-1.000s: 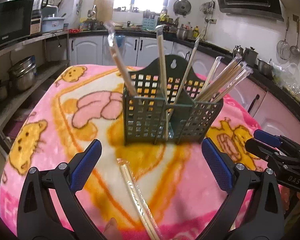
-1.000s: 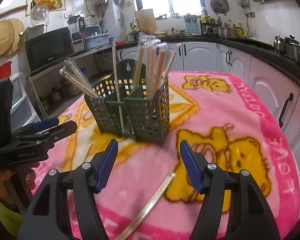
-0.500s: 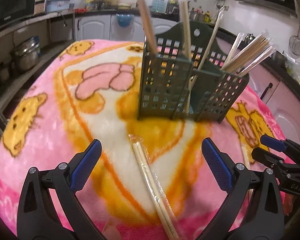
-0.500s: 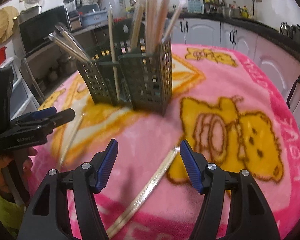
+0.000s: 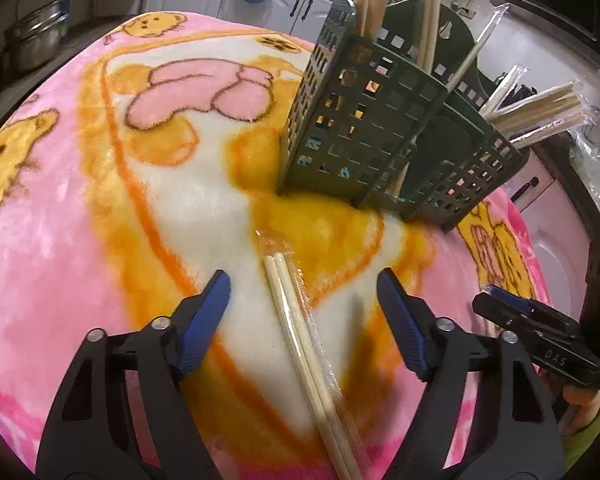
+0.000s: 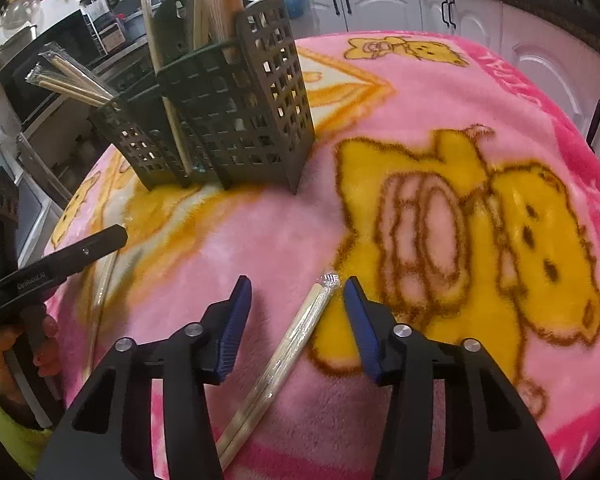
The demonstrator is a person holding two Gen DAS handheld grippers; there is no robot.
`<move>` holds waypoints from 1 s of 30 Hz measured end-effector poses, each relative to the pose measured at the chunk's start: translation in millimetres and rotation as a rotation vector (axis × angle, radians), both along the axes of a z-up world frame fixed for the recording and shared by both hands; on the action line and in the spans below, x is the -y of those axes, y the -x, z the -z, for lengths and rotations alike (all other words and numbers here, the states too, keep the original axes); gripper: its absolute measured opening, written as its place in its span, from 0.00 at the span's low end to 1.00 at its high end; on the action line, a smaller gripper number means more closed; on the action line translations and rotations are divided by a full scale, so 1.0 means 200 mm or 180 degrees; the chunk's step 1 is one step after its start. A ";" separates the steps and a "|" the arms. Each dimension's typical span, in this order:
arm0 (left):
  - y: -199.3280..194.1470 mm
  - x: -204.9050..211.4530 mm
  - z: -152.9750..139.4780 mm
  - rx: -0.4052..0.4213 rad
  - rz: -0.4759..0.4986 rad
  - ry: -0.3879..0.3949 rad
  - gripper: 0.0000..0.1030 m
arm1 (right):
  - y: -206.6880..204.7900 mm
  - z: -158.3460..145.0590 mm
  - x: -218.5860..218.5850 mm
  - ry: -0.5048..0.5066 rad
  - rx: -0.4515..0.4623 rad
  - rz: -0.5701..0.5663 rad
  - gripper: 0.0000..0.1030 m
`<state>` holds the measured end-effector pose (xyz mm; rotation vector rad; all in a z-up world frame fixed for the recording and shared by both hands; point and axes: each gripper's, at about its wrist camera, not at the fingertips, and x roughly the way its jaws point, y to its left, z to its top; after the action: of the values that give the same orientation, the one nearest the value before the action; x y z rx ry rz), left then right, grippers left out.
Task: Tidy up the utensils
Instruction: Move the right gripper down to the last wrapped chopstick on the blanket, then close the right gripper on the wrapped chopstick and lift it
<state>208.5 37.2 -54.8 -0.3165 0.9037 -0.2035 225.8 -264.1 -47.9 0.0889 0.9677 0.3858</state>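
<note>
A dark green slotted utensil holder stands on the pink blanket and holds several wrapped chopstick pairs; it also shows in the right wrist view. My left gripper is open, low over a wrapped chopstick pair that lies between its fingers. My right gripper is open, its fingers on either side of another wrapped chopstick pair on the blanket. The right gripper also shows at the right of the left wrist view, and the left gripper at the left of the right wrist view.
Kitchen counters and white cabinets ring the table. Metal pots sit on a shelf at the left. The blanket edge falls away at the right.
Both grippers have dropped lower and moved forward toward the chopstick pairs on the blanket. The holder now looms closer and higher in both views.
</note>
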 end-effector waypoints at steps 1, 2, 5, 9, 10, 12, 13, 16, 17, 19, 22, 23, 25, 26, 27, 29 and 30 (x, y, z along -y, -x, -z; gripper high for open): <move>-0.01 0.00 0.00 -0.0005 -0.0001 -0.0029 0.58 | 0.00 0.00 0.00 0.0003 0.0005 0.0004 0.43; -0.02 0.00 0.00 -0.0010 -0.0005 -0.0037 0.56 | 0.00 0.00 0.00 0.0000 0.0005 0.0008 0.43; -0.06 0.00 0.00 -0.0034 -0.0005 -0.0112 0.49 | 0.00 0.00 0.00 0.0004 0.0018 0.0032 0.39; -0.11 0.00 0.00 -0.0060 -0.0032 -0.0203 0.38 | -0.02 0.01 0.01 0.0027 0.0027 0.0059 0.31; -0.13 0.01 0.00 -0.0059 -0.0037 -0.0255 0.34 | -0.02 0.01 0.02 0.0034 0.0032 0.0066 0.28; -0.14 0.01 0.00 -0.0047 -0.0039 -0.0343 0.29 | -0.02 0.01 0.02 0.0045 0.0044 0.0084 0.23; -0.14 0.01 0.00 -0.0043 -0.0039 -0.0366 0.25 | -0.03 0.01 0.02 0.0047 0.0051 0.0092 0.18; -0.14 0.00 0.01 -0.0043 -0.0063 -0.0415 0.16 | -0.03 0.01 0.03 0.0024 0.0068 0.0106 0.13; -0.14 -0.01 0.01 -0.0044 -0.0074 -0.0422 0.14 | -0.03 0.00 0.02 0.0022 0.0076 0.0105 0.10; -0.15 -0.01 0.01 -0.0045 -0.0072 -0.0427 0.12 | -0.02 0.00 0.01 0.0017 0.0095 0.0083 0.08; -0.14 -0.01 0.00 -0.0035 -0.0062 -0.0461 0.09 | -0.02 -0.01 0.00 -0.0003 0.0112 0.0041 0.08; -0.14 -0.02 0.00 -0.0029 -0.0062 -0.0453 0.08 | -0.02 -0.02 -0.01 -0.0026 0.0117 0.0028 0.08; -0.13 -0.03 0.00 -0.0016 -0.0063 -0.0395 0.03 | -0.01 -0.03 -0.02 -0.0066 0.0133 -0.0005 0.08; -0.12 -0.03 -0.01 -0.0004 -0.0060 -0.0334 0.03 | 0.00 -0.04 -0.03 -0.0087 0.0144 -0.0020 0.07; -0.11 -0.03 -0.02 0.0008 -0.0059 -0.0294 0.03 | 0.01 -0.06 -0.03 -0.0143 0.0168 -0.0048 0.07; -0.08 -0.03 -0.06 0.0086 -0.0042 -0.0277 0.03 | 0.02 -0.09 -0.05 -0.0211 0.0219 -0.0098 0.07; -0.07 -0.02 -0.07 0.0120 -0.0038 -0.0278 0.03 | 0.03 -0.11 -0.05 -0.0245 0.0258 -0.0126 0.07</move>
<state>221.9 41.1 -40.5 -0.2362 0.8706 -0.1580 219.6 -253.6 -25.5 0.1233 0.8757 0.4598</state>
